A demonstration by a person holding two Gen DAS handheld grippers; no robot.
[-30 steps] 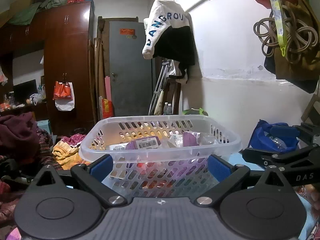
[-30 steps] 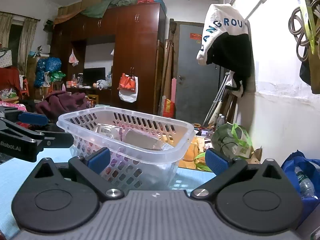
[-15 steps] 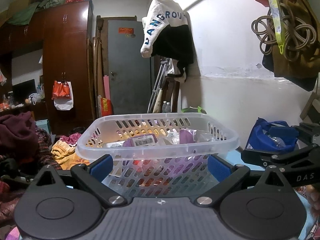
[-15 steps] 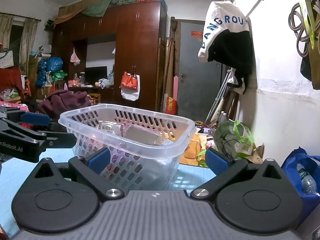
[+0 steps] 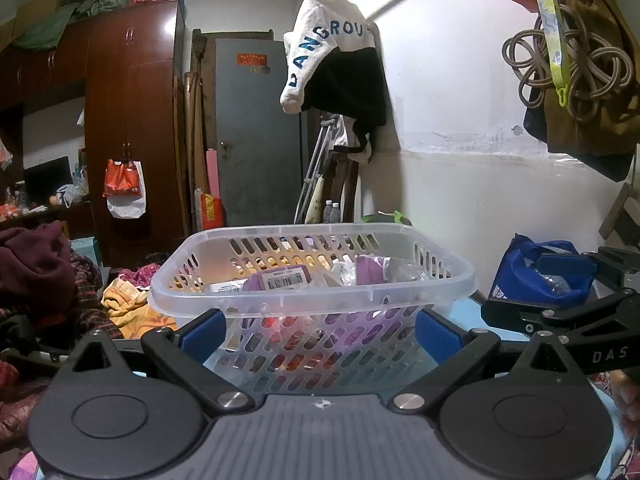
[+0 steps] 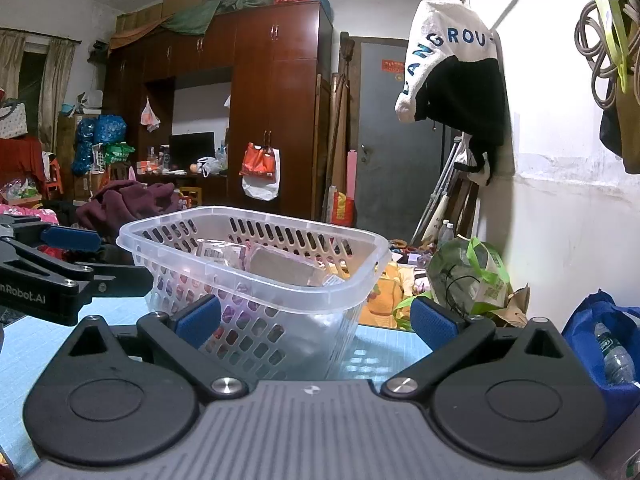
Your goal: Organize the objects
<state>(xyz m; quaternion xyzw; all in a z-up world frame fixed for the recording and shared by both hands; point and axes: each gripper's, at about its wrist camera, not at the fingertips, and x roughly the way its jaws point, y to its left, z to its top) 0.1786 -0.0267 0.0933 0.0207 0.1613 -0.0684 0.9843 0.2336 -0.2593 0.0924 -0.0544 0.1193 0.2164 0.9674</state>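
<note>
A clear slotted plastic basket stands on a light blue table. Inside lie several packets, among them a purple one with a barcode label and a grey flat pack. My left gripper is open just in front of the basket's near wall, its blue pads wide apart and empty. My right gripper is open too, close to the basket's near right corner, holding nothing. Each gripper shows at the edge of the other's view.
A blue bag with a bottle sits right of the basket by the white wall. A green-handled bag lies beyond the table edge. Clothes are piled at the left. Wardrobes and a grey door stand behind.
Both views have shifted slightly: the basket sits a little lower and closer in the frames. Both grippers stay open and empty.
</note>
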